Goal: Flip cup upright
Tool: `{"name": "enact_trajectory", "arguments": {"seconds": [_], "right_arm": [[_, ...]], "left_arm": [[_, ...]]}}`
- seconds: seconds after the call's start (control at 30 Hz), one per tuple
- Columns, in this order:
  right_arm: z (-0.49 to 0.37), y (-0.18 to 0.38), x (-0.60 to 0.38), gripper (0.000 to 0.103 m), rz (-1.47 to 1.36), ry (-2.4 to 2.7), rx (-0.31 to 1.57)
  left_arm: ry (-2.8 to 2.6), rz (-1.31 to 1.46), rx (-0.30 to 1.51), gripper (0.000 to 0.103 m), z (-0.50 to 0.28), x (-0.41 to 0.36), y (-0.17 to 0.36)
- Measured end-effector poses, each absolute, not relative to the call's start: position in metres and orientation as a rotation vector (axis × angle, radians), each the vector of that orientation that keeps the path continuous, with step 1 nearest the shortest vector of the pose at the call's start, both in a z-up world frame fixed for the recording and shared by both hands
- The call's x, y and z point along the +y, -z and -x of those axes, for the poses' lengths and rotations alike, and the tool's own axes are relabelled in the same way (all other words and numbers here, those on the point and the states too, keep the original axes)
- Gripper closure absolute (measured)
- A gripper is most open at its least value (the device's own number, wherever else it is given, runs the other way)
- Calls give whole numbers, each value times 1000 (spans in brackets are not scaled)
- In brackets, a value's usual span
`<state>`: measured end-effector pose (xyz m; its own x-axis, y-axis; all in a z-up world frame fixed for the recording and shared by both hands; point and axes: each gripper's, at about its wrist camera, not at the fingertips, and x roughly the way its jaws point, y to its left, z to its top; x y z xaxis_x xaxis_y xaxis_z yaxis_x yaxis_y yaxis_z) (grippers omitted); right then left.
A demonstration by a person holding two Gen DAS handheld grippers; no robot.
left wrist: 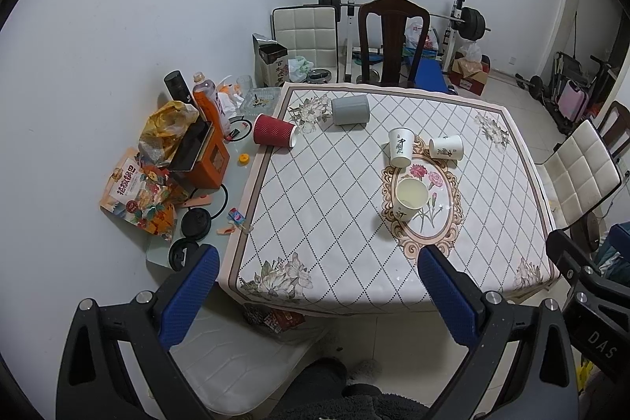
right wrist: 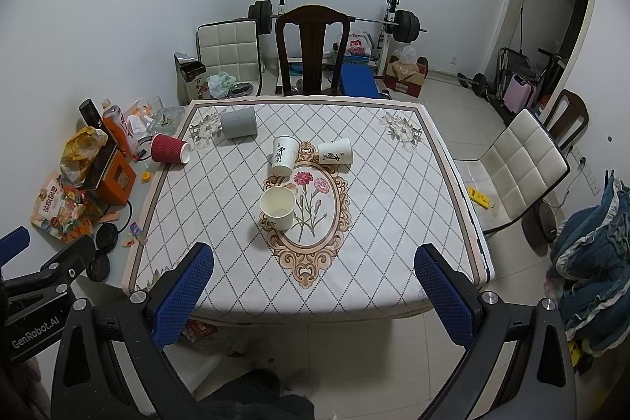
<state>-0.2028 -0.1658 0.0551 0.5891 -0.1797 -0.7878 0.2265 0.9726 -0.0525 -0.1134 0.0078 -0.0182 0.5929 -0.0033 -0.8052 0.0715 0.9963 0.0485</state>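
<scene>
Both pairs of blue-padded fingers are spread wide with nothing between them: the left gripper [left wrist: 319, 286] and the right gripper [right wrist: 315, 282] hang in the air short of the near edge of the table [right wrist: 393, 254], well apart from every cup. In the right wrist view, part of the left gripper shows at the lower left edge.

The table carries a white cloth with a diamond grid, flower corners and an oval flower medallion near the middle. A dark wooden chair [right wrist: 312, 50] stands at the far side, a white padded chair [right wrist: 516, 168] at the right, and a barbell rack [right wrist: 390, 22] against the back wall.

At the far left of the cloth, a grey cup [left wrist: 350, 110] lies on its side. Just left of it, a red ribbed cup [left wrist: 274, 130] lies on its side at the cloth's edge, mouth toward the table's middle. Near the centre are three white paper cups: one [right wrist: 284, 155] stands mouth down with its base up, one [right wrist: 334, 151] lies on its side just right of it, and one [right wrist: 277, 208] stands upright and open on the medallion's left rim, nearest the grippers.
</scene>
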Motion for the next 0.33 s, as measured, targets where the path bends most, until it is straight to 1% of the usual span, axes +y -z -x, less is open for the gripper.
{"name": "enact_trajectory", "arguments": {"seconds": [0.33], "right_arm": [[203, -55, -165, 0, -55, 237, 911]], "left_arm": [[43, -76, 936, 0, 114, 10, 18]]}}
